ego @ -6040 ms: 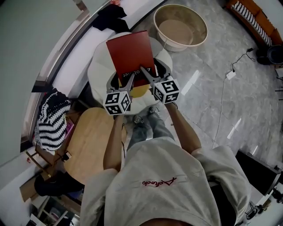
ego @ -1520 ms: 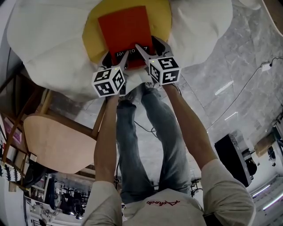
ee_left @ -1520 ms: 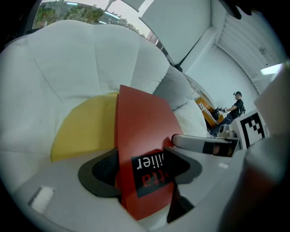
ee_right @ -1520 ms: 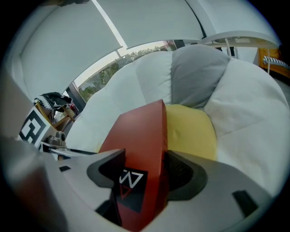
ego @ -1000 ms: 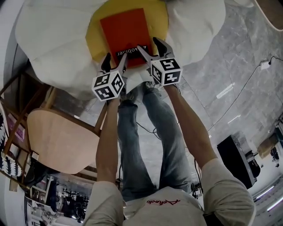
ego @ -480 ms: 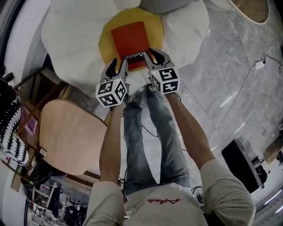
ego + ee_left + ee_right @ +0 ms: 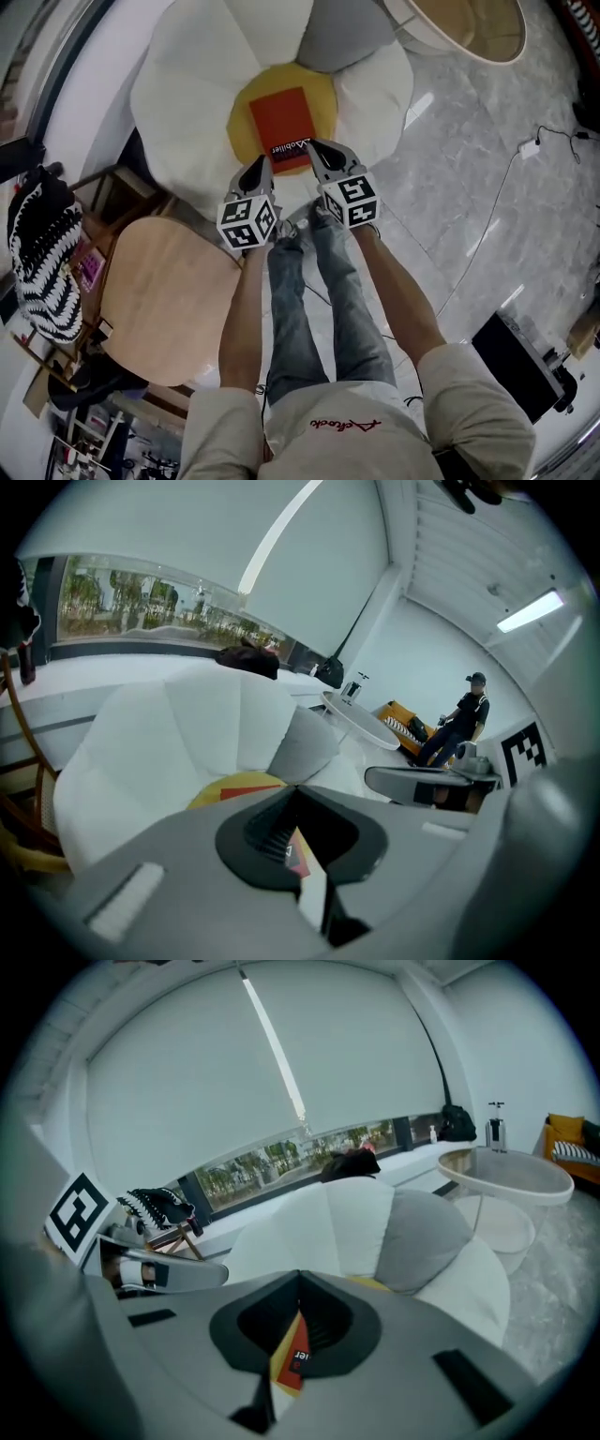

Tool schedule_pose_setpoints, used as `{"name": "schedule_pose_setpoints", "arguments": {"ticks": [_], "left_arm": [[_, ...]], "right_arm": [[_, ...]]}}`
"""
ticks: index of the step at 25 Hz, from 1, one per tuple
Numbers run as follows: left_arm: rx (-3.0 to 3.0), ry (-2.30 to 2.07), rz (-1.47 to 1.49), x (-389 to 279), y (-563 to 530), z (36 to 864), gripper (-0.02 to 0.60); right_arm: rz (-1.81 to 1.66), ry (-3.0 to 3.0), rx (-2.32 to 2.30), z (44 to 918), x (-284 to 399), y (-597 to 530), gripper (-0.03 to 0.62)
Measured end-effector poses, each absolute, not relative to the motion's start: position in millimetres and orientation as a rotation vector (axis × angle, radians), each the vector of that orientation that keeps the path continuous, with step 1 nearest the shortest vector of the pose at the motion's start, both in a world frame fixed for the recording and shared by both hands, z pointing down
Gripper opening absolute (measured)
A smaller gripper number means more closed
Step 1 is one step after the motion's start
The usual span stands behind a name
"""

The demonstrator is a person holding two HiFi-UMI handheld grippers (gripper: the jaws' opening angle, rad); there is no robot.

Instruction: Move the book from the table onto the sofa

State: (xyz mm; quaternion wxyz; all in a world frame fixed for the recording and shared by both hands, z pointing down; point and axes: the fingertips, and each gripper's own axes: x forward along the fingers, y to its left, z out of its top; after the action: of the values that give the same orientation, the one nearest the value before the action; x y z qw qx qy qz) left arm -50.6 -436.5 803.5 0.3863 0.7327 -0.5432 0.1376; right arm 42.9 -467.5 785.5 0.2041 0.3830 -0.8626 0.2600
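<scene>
Red book (image 7: 284, 127) whole on sofa (image 7: 187, 94) in head view only; hand-held grippers (image 7: 263, 162) (image 7: 313, 146) both just closed, empty.

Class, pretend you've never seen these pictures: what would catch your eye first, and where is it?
A flower-shaped sofa fills the top of the head view, white petals round a yellow middle, with a red book lying on that middle. Just below it, the left gripper and right gripper, each with a black-and-white marker cube, have just closed their jaws on nothing.
</scene>
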Motion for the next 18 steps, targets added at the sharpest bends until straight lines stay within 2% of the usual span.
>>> {"name": "schedule_pose_setpoints", "arguments": {"ticks": [18], "left_arm": [[2.200, -1.454, 0.279, -47, -444, 551, 0.009]], "right_arm": [[0.511, -2.581, 1.183, 546, 52, -452, 0.008]]}}
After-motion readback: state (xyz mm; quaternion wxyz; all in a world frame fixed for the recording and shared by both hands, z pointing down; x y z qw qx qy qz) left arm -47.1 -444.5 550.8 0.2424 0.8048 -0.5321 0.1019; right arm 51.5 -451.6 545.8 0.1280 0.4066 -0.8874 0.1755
